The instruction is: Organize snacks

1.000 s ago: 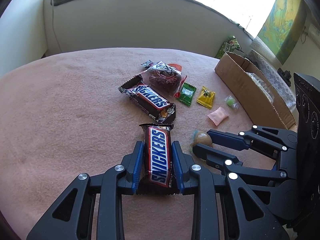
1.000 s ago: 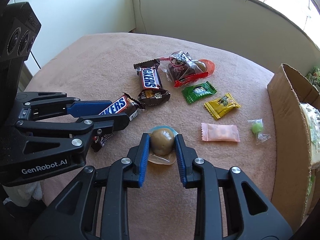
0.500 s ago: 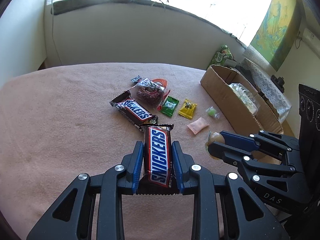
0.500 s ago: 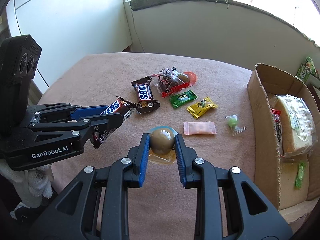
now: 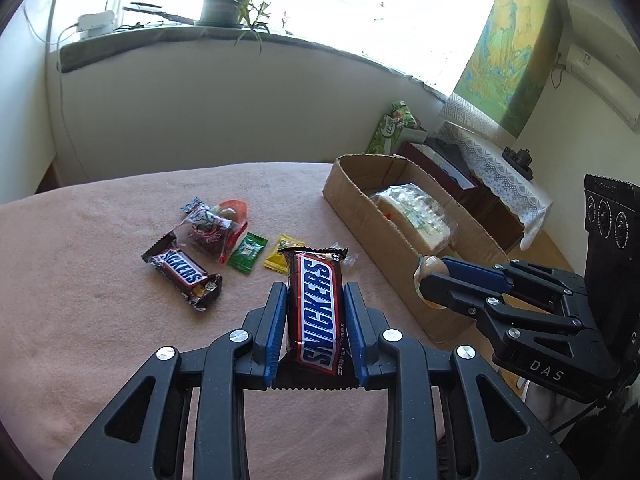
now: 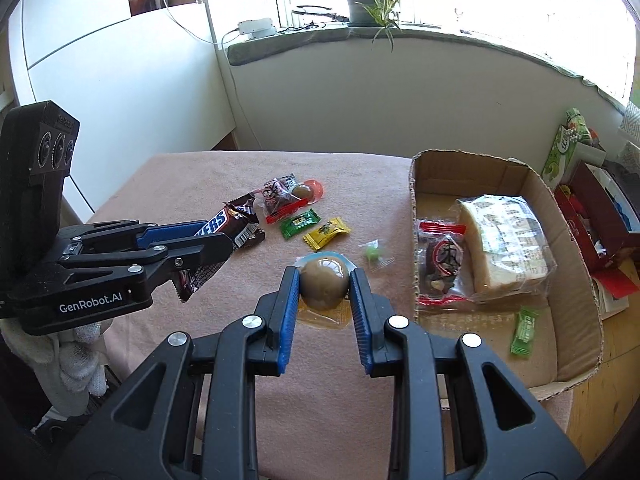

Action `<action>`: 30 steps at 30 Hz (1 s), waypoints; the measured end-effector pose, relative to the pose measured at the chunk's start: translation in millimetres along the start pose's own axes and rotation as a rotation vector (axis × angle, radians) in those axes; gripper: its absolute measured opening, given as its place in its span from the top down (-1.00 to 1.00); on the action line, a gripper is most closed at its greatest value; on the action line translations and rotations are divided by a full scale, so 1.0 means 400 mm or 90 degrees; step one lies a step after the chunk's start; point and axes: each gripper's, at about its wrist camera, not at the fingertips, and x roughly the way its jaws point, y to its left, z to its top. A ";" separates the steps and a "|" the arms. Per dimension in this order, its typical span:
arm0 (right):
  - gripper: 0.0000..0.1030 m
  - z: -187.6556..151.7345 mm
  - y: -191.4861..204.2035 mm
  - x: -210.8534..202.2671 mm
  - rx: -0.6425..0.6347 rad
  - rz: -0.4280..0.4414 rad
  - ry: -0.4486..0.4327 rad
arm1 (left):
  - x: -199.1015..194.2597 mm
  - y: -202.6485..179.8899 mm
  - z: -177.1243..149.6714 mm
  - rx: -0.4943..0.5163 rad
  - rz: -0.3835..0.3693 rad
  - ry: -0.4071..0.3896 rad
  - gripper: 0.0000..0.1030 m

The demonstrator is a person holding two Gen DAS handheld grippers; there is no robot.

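A sunlit windowsill with a potted plant (image 6: pixel 366 6) backs your table, spread with a fuzzy pink cloth (image 5: pixel 100 280). Your left gripper (image 5: pixel 315 322) is clamped on a glossy Snickers bar (image 5: pixel 318 312), pinched along its flat sides so it stays level. Your right gripper (image 6: pixel 325 300) squeezes a smooth brown ball snack (image 6: pixel 323 287) in clear crinkly wrap. Both are raised beside the cardboard box (image 6: pixel 576 240), likely headed in with the bread pack (image 6: pixel 506 240). A second Snickers (image 5: pixel 182 274) and small wrapped candies (image 5: pixel 248 253) remain on the cloth.
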 end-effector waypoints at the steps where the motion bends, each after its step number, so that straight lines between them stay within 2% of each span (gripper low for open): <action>1: 0.48 -0.002 -0.015 -0.009 0.005 -0.007 -0.002 | 0.005 -0.014 0.004 0.009 -0.005 0.001 0.47; 16: 0.48 -0.035 -0.246 -0.091 0.075 -0.121 -0.006 | 0.115 -0.224 0.049 0.075 -0.088 0.016 0.47; 23: 0.48 -0.051 -0.322 -0.079 0.099 -0.146 0.007 | 0.174 -0.289 0.061 0.095 -0.092 0.032 0.47; 30: 0.48 -0.063 -0.380 -0.060 0.122 -0.155 0.018 | 0.204 -0.316 0.065 0.104 -0.089 0.044 0.47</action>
